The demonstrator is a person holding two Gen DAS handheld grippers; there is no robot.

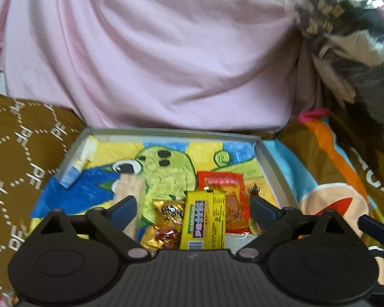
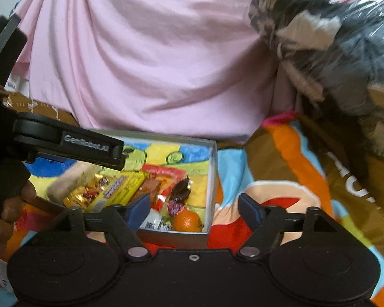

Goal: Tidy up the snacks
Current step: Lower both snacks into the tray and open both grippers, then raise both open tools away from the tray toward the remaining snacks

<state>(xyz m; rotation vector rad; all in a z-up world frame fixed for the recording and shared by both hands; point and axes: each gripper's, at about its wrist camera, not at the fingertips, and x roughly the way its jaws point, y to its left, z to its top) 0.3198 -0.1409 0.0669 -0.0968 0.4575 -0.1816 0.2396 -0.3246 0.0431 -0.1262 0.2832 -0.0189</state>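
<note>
The left hand-held gripper [image 1: 192, 204] hovers over the shallow box [image 1: 266, 153], its 2 fingers spread wide and holding nothing; just ahead between them lie the yellow bar [image 1: 202, 220], the gold packet [image 1: 166, 227] and the red packet [image 1: 230, 197]. The right hand-held gripper [image 2: 193, 206] is also spread and empty, with the orange [image 2: 187, 221] in the box corner just ahead-left of it.

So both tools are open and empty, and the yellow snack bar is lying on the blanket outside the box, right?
Not quite. The yellow snack bar lies inside the box, between the gold packet and the red packet, as the left wrist view shows. The left tool and right tool are indeed open and empty.
</note>
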